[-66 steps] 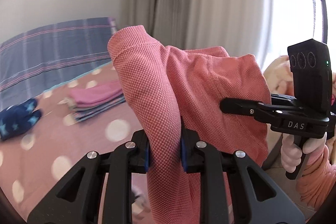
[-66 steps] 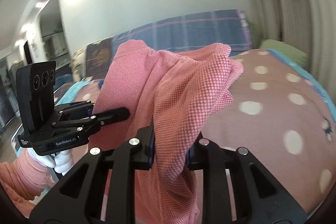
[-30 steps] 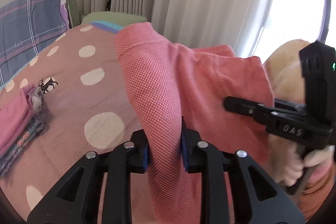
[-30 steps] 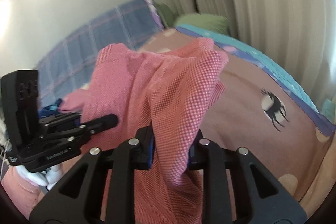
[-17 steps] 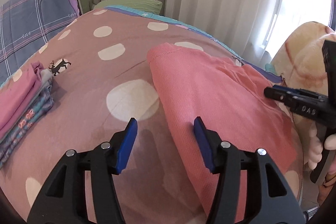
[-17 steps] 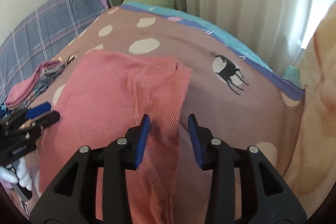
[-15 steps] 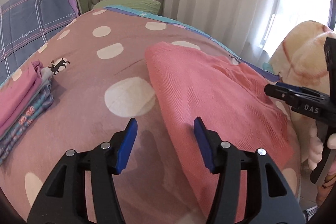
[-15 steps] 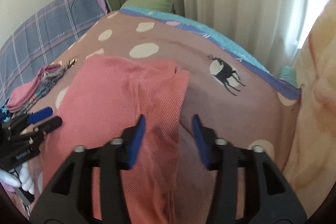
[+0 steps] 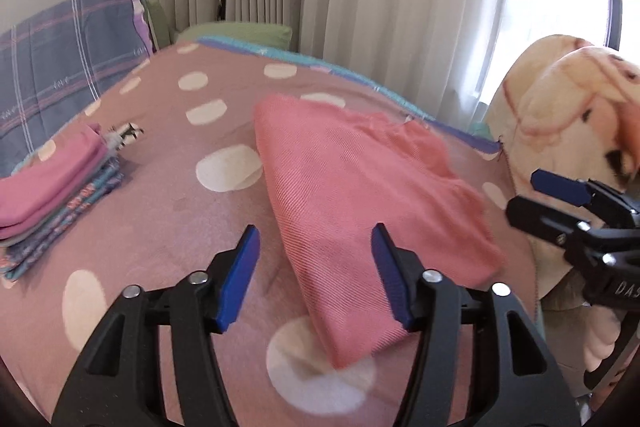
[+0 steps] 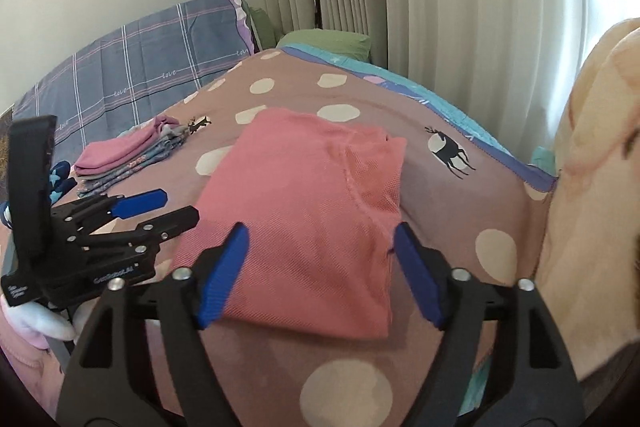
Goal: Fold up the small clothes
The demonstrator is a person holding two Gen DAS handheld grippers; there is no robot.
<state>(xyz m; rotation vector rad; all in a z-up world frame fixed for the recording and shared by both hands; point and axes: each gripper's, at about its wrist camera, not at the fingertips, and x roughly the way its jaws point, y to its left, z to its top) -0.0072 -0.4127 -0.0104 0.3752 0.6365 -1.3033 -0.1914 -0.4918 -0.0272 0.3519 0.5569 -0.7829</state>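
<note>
A folded coral-pink garment (image 9: 360,195) (image 10: 308,203) lies flat on the brown polka-dot bedspread (image 9: 168,211) (image 10: 452,203). My left gripper (image 9: 316,267) hovers over the garment's near left corner, its jaws still opening, and the blue pads touch nothing. My right gripper (image 10: 320,267) hangs above the garment's near edge, its jaws also opening wide and clear of the cloth. In the left wrist view the right gripper (image 9: 532,195) shows at the right edge. In the right wrist view the left gripper (image 10: 180,207) shows at the left, in a white-gloved hand (image 10: 28,323).
A stack of folded clothes (image 9: 52,191) (image 10: 128,155) with a pink piece on top sits at the left of the bed. A dark blue starred item (image 10: 60,183) lies beyond it. A plaid blue pillow (image 10: 132,75), a green pillow (image 10: 324,41), curtains and a large cream plush toy (image 9: 560,131) border the bed.
Both grippers let go of the pink garment, which dropped from hanging between the jaws to lying folded on the bed. Both sets of jaws spread wide and both hands drew back from it.
</note>
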